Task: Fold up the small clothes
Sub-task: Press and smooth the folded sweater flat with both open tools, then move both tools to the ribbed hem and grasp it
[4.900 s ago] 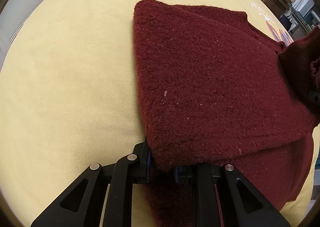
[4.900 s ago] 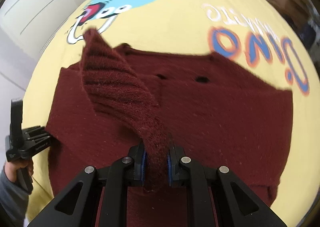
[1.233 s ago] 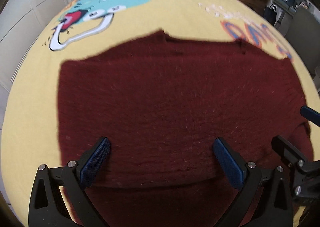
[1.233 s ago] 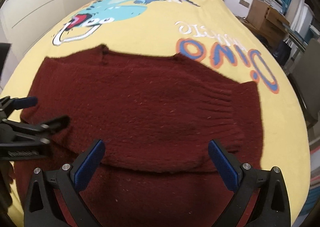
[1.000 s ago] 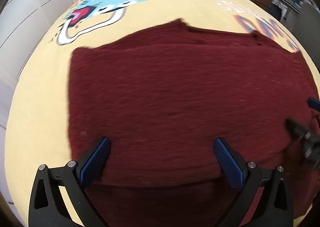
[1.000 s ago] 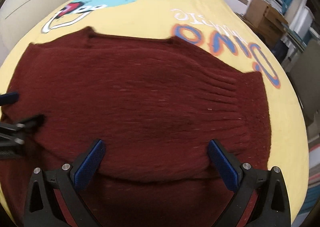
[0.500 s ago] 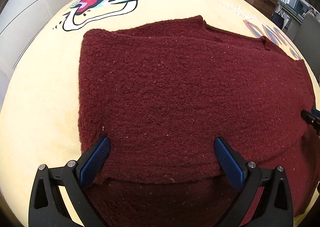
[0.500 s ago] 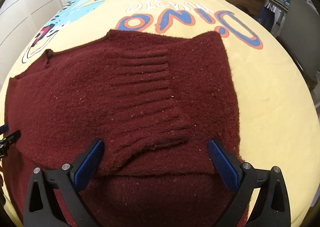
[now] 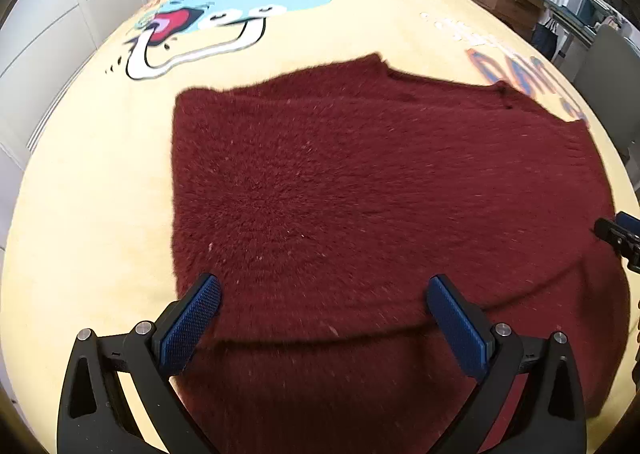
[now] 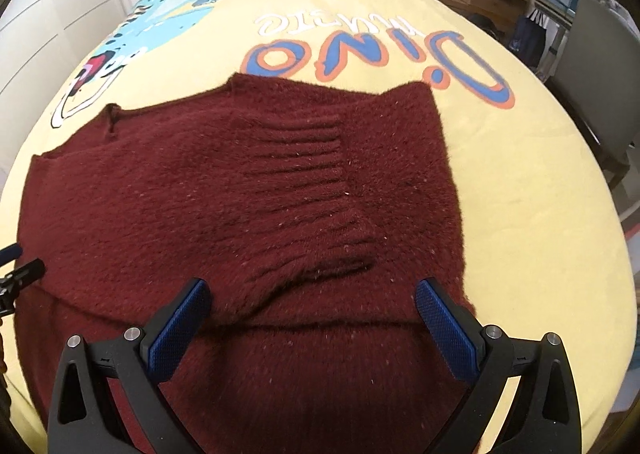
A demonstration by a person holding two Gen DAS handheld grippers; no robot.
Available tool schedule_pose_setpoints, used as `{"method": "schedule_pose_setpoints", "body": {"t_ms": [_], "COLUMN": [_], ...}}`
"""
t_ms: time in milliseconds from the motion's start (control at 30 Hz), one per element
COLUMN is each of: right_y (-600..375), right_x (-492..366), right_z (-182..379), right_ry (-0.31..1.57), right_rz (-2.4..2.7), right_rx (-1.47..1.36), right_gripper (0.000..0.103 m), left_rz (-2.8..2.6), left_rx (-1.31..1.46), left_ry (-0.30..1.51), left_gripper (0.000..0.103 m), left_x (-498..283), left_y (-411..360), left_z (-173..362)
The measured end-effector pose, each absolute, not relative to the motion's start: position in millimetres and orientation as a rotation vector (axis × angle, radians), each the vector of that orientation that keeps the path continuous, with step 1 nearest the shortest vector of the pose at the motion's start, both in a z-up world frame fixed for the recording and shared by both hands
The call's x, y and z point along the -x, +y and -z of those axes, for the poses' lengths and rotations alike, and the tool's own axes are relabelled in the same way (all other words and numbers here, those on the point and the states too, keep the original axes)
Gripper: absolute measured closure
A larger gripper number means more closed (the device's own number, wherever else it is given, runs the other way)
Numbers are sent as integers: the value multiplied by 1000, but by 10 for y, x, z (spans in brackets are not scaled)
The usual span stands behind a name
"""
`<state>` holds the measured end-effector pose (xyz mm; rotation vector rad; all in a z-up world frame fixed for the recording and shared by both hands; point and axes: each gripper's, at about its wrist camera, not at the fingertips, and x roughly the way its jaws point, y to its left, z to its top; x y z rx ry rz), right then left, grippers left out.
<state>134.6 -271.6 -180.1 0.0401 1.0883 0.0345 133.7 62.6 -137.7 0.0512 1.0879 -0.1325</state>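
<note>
A dark red fuzzy knit sweater (image 9: 360, 189) lies on a bed's yellow cartoon-dinosaur bedspread (image 9: 92, 181), its sleeves folded across the body and one ribbed cuff (image 10: 304, 157) on top. The left gripper (image 9: 322, 308) and right gripper (image 10: 312, 308) hover, apparently just above its near part, fingers spread wide apart, holding nothing.

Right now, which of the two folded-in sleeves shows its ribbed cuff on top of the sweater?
The sleeve folded in from the right side: its ribbed cuff lies on the sweater; the left-side fold shows only plain fuzzy knit.
</note>
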Motion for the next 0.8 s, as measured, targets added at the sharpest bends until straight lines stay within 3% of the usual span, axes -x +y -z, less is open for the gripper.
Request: {"method": "schedule_pose_setpoints", "body": {"t_ms": [400, 800], "right_y": [-2799, -2996], "right_x": [-860, -56], "right_z": [1374, 1610], "right_ry": [1043, 1147], "right_rz": [-55, -25], "right_rx": [-64, -61], "right_gripper": [1, 1], "left_rz": [146, 81], "left_rx": [2, 66], "left_ry": [1074, 1169], "left_gripper": [1, 1], "left_x": [-756, -57], "left_y": [643, 941], "left_z": [1018, 1188]}}
